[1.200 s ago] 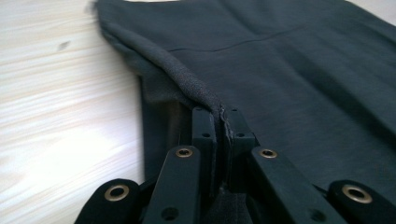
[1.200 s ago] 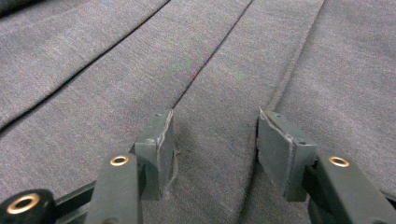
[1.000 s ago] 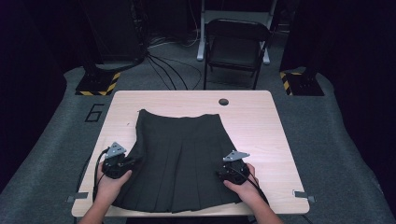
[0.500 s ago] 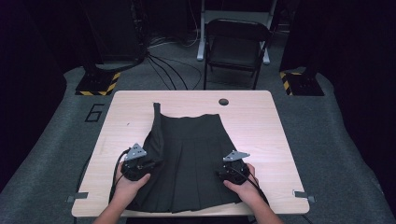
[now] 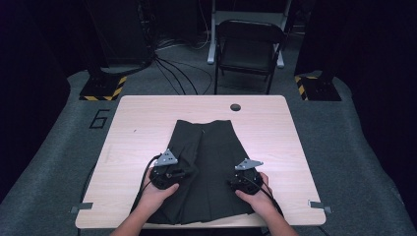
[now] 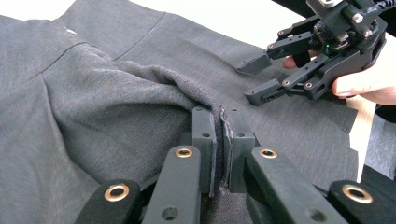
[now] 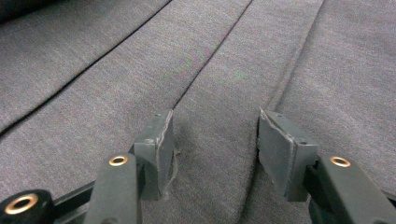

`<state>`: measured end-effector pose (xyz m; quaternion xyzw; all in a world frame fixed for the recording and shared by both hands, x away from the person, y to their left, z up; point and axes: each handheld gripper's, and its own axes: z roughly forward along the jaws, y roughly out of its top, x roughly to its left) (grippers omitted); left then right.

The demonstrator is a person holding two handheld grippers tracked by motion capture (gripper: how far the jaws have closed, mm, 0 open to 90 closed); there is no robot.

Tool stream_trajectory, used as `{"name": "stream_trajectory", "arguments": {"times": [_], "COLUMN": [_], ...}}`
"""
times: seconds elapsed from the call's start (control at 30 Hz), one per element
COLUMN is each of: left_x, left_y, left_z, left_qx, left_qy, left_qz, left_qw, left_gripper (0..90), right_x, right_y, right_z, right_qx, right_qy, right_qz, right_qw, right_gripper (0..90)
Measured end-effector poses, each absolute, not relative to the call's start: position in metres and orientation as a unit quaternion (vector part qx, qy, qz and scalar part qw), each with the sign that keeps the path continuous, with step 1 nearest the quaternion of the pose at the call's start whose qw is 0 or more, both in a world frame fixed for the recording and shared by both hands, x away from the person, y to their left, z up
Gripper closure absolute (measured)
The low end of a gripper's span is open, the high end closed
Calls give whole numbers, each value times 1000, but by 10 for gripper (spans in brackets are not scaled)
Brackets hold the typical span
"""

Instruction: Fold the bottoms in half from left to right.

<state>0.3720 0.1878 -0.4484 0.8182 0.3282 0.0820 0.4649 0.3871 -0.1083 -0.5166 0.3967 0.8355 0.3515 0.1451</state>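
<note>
Dark skirt [image 5: 211, 167] is lying near the table's [image 5: 147, 113] front edge; your left gripper [image 6: 220, 140] is pinching its folded-over edge, your right gripper [image 7: 212, 149] is resting agape, seemingly touching cloth.

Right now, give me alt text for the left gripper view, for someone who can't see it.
The left gripper is shut on a raised fold of a dark grey pleated skirt spread on a light table. At upper right, a hand holds the right gripper, jaws open, over the skirt.
</note>
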Motion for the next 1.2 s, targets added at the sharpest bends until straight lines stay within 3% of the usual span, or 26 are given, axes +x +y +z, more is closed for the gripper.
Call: {"name": "stream_trajectory", "arguments": {"times": [0.3,0.63,0.77,0.93,1.2], "left_x": [378,373,369,362,340], "left_y": [177,151,151,161,210], "left_z": [-435,-485,-489,-477,-461], "left_qx": [815,838,844,844,833], "left_qy": [322,327,325,319,349], "left_qz": [70,41,43,62,89], "left_qw": [476,434,425,428,420], "left_gripper": [852,830,767,613,523], "right_x": [387,387,389,390,397], "right_y": [-108,-108,-109,-108,-100], "right_z": [-517,-517,-516,-509,-487], "right_qx": [397,398,393,396,379], "right_qy": [835,835,839,836,833], "right_qz": [352,352,348,353,371], "right_qw": [145,145,141,142,155], "right_gripper": [456,455,454,461,466]}}
